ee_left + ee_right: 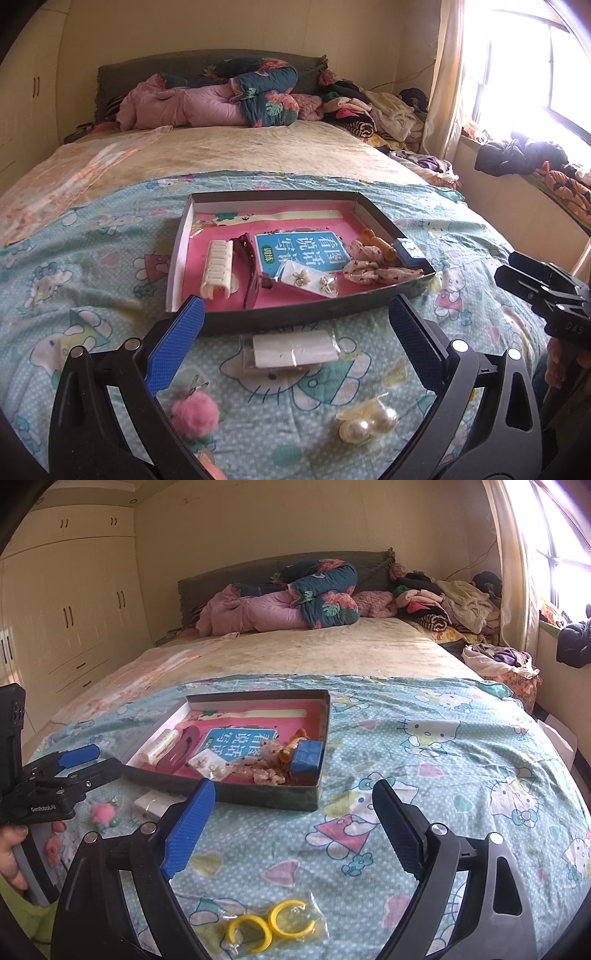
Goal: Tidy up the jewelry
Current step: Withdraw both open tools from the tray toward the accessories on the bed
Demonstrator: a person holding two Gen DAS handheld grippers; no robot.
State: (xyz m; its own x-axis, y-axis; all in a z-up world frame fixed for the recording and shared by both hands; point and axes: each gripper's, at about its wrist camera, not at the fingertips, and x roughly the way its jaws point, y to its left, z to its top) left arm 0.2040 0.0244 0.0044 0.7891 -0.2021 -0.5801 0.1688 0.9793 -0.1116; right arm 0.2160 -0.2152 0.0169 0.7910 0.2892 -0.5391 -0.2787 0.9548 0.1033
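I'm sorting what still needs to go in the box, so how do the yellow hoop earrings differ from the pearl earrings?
The yellow hoop earrings are open, flat rings; the pearl earrings are round, glossy white balls. The hoops lie sealed in a clear bag in front of the right claw; the pearls lie in front of the left claw, their wrapping unclear. Both pairs lie on the bedspread, outside the box.

A shallow tray (280,317) lies on the bed (110,258), with pillows and bedding (221,99) piled far behind it. In the tray, a ribbed hair clip (218,267) lies at the left, a booklet (299,251) in the middle, a packet of earrings (308,280) near it, and a small box (306,758) at the right wall. Nearer than the tray, on the bed, lie a flat packet (295,349), a pompom (195,410) to the left, a pearl clip (365,421) to the right, and a bag of hoops (269,923) farthest right.
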